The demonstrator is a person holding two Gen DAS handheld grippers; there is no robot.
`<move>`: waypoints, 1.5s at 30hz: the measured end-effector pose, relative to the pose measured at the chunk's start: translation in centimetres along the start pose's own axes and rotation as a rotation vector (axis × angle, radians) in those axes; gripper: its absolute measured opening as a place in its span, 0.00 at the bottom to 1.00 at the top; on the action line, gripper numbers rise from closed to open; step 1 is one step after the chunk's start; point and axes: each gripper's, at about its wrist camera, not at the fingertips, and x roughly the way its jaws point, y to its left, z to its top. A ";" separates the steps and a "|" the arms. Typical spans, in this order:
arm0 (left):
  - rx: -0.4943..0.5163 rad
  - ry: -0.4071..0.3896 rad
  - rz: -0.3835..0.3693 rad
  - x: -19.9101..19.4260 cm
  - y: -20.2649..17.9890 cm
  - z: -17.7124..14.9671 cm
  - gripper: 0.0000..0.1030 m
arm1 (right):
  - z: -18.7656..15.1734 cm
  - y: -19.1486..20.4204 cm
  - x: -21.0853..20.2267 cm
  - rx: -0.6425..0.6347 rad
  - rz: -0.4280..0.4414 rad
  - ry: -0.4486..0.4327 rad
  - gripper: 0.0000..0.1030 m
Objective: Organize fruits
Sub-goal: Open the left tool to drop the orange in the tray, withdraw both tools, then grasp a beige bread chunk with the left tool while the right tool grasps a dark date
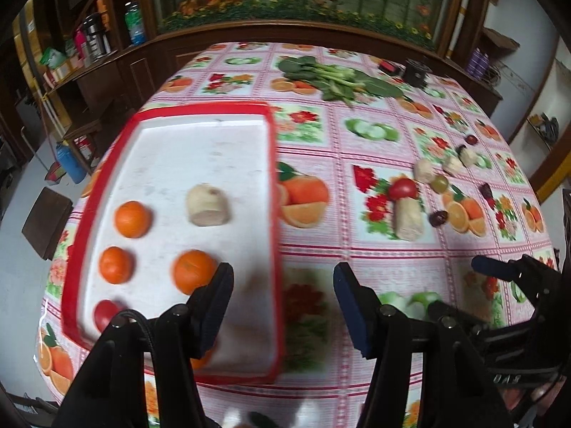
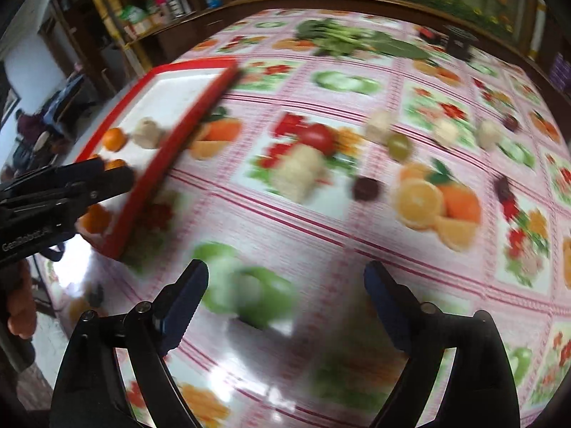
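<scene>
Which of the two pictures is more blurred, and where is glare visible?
Right wrist view: strong motion blur over the tablecloth and fruit; white glare low on the cloth, between the fingers. Left wrist view: sharper, the oranges on the tray only slightly soft, no strong glare.

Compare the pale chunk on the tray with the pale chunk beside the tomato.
The tray chunk lies inside the red-rimmed tray; the tomato-side chunk lies on the tablecloth. The tray chunk looks stubbier, the other longer. Both are pale, cut pieces.
</scene>
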 end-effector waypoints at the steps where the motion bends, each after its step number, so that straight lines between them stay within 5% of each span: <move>1: 0.009 0.004 -0.004 0.0 -0.7 0.0 0.59 | -0.3 -0.6 -0.1 0.007 -0.011 0.001 0.87; 10: 0.064 0.045 -0.042 1.2 -5.5 0.5 0.60 | -2.6 -4.4 -0.6 0.024 -0.073 0.015 0.88; 17: 0.097 0.062 -0.093 3.1 -9.2 2.1 0.60 | -3.5 -5.7 -0.6 0.038 -0.058 0.012 1.00; 26: 0.105 0.107 -0.083 7.2 -11.5 3.5 0.60 | -3.7 -6.9 -1.6 0.049 -0.012 -0.041 1.00; 31: 0.090 0.079 -0.075 8.0 -11.2 3.8 0.31 | -2.8 -7.6 -1.8 0.038 -0.029 -0.062 1.00; 34: 0.066 0.075 -0.110 7.9 -10.6 3.9 0.31 | -1.4 -7.6 -1.6 0.020 -0.016 -0.093 1.00; 42: -0.018 0.104 -0.149 6.6 -7.4 2.3 0.31 | 2.6 -6.0 0.6 -0.057 0.063 -0.123 0.81; 45: -0.043 0.112 -0.166 6.0 -6.2 1.4 0.31 | 3.6 -5.5 2.1 -0.083 0.087 -0.095 0.62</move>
